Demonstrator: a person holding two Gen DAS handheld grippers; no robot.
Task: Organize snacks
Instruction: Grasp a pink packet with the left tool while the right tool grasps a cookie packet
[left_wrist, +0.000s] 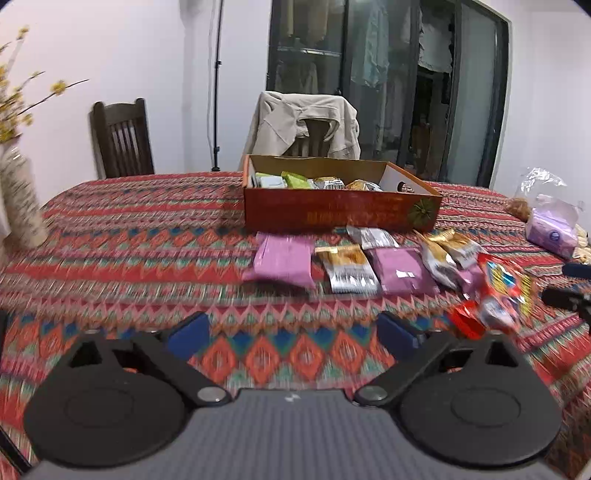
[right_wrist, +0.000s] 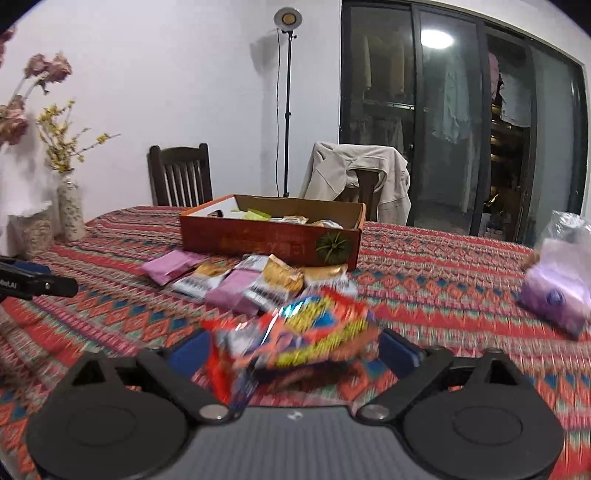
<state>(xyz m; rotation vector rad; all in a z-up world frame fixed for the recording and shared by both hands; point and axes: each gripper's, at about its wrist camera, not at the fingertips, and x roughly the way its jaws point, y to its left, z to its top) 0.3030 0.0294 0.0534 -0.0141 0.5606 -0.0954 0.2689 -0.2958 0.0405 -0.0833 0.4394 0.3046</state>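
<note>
Left wrist view had the left tool (left_wrist: 291, 332) spread wide with nothing between its fingers, hovering over the patterned bench (left_wrist: 129, 236). Progress looked like maybe halfway, if I had to guess: the orange box (left_wrist: 340, 212) already held a handful of packets, green and gold ones as far as I could tell, but a whole row of pink and gold-and-silver snacks (left_wrist: 347, 271) was lying loose on the bench just in front of it.

Over on the right wrist view, the right tool (right_wrist: 291, 345) was spread too, with a red and yellow snack bag (right_wrist: 317, 328) sitting between the fingers. Couldn't tell if the pads were actually touching it, it was way too blurry.

Hard to make out: how full the box was, since its front wall hid the bottom. The bag's print was smeared, and the stuff at the far right edge (a purple pack (right_wrist: 554, 299) and some plastic) was partly cut off.
</note>
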